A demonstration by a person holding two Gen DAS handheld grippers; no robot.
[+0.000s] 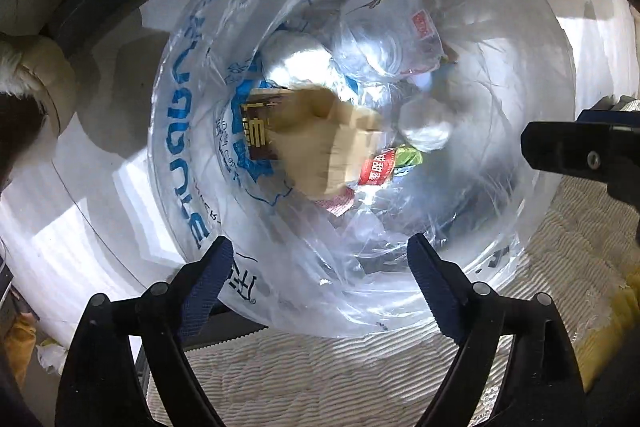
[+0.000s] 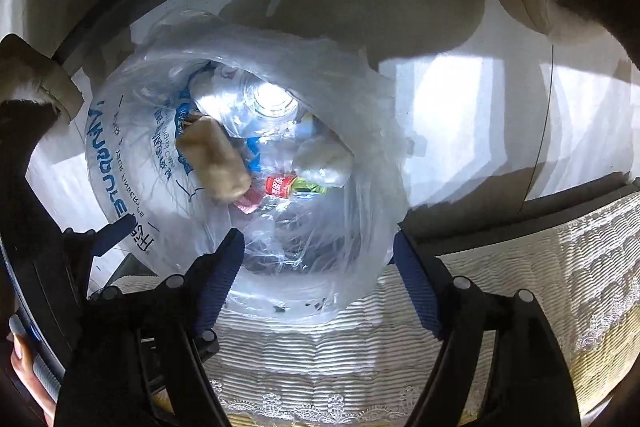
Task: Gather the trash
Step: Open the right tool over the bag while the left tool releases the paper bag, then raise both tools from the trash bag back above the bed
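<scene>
A white floor (image 2: 460,131) crossed by sunlight and shadow meets a ribbed, lace-edged cloth (image 2: 320,359) at the near side. On the floor stands a clear bag (image 1: 192,131) with blue print, its mouth wide open toward both cameras. Inside lie clear crumpled plastic (image 1: 380,47), a white wad (image 1: 426,125), a red wrapper (image 1: 374,171) and a green scrap (image 1: 410,157). A tan carton (image 1: 316,139), motion-blurred, sits within the bag's mouth, well ahead of both pairs of fingers and touching neither. The left gripper (image 1: 320,267) has its fingers spread and empty above the bag's near rim; the right gripper (image 2: 318,261) is likewise spread and empty.
</scene>
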